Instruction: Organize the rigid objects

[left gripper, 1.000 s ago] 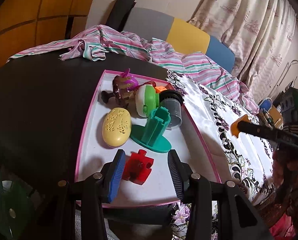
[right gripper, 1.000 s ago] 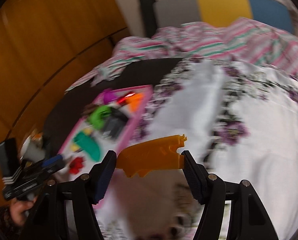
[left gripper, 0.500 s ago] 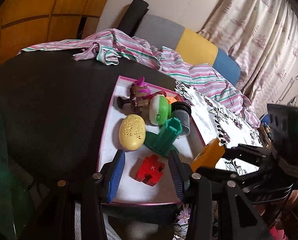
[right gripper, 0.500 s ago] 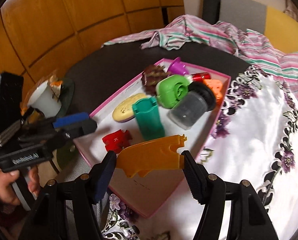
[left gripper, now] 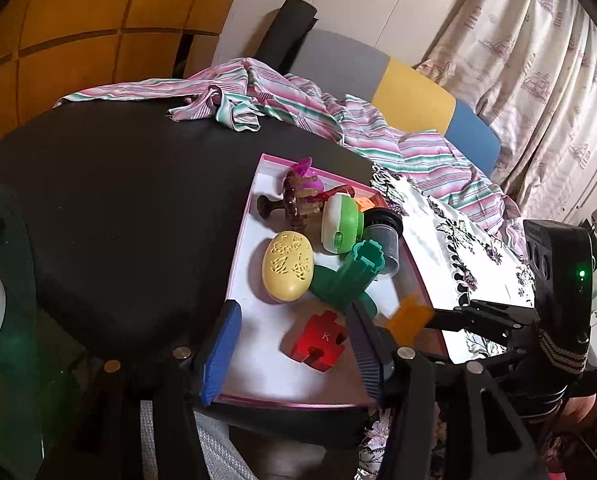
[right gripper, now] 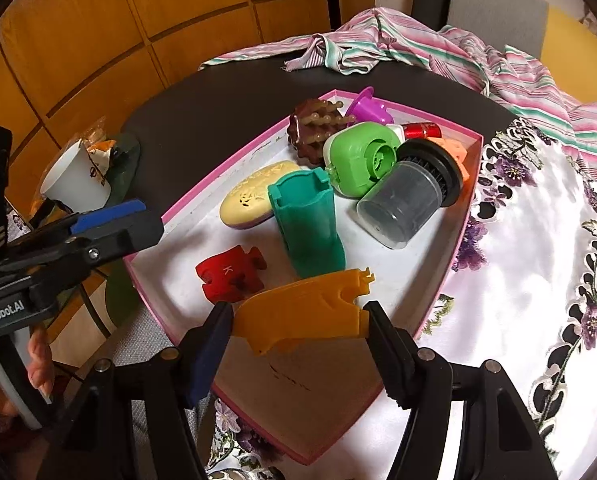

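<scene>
A pink-rimmed white tray (right gripper: 186,208) (left gripper: 240,240) holds a red puzzle piece (right gripper: 228,274) (left gripper: 320,340), a teal holder (right gripper: 308,224) (left gripper: 344,276), a yellow oval case (right gripper: 254,200) (left gripper: 287,266), a green and white round item (right gripper: 358,160), a grey cup (right gripper: 406,208) and a brown brush (right gripper: 312,132). My right gripper (right gripper: 298,322) is shut on an orange plastic piece (right gripper: 306,308) (left gripper: 408,318), held over the tray's near end. My left gripper (left gripper: 290,346) is open and empty, its fingers on either side of the red piece.
The tray lies on a black round table (left gripper: 118,200), beside a white flowered cloth (right gripper: 538,280). Striped fabric (left gripper: 298,108) lies at the back. A white paper cup (right gripper: 78,178) stands at the left, off the table.
My right gripper has carried the orange piece leftward from over the cloth to above the tray's near end. My left gripper has drawn back a little and stayed open.
</scene>
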### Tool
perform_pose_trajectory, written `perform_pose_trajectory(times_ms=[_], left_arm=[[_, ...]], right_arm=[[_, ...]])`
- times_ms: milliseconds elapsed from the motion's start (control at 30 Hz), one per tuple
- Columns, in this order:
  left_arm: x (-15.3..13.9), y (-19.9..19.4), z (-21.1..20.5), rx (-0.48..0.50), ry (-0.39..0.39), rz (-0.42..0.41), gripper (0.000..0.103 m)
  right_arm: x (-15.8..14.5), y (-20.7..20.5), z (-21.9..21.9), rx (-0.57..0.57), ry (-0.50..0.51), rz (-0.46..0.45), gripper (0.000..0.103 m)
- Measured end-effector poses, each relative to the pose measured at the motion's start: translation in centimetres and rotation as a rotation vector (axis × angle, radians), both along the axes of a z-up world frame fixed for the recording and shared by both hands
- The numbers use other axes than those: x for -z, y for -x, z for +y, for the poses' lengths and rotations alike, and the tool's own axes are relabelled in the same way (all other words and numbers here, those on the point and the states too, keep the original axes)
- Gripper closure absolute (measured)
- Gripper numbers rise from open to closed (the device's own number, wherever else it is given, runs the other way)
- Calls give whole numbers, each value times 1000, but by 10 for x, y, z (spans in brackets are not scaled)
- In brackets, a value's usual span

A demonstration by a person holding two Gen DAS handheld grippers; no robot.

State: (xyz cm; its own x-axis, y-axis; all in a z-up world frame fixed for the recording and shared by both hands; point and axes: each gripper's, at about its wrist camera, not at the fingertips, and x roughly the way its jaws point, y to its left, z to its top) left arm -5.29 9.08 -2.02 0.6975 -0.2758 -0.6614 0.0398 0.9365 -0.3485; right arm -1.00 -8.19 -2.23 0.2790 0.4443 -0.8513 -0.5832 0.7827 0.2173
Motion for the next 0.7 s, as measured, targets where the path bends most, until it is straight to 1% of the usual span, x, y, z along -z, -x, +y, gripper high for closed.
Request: perform_pose_trajectory(times_ms=[300,533,700], left_arm=[[-10,1,-8,-19,-54,-12,48],[-19,0,-15,-85,-165,-9,48],[-27,0,-16,-111,-202,-20,48]], right_arm=[[-7,5,0,19,-8,-10,35],[-24,8,-9,105,-10,-59,26],[-33,6,-15,173,20,-91,22]])
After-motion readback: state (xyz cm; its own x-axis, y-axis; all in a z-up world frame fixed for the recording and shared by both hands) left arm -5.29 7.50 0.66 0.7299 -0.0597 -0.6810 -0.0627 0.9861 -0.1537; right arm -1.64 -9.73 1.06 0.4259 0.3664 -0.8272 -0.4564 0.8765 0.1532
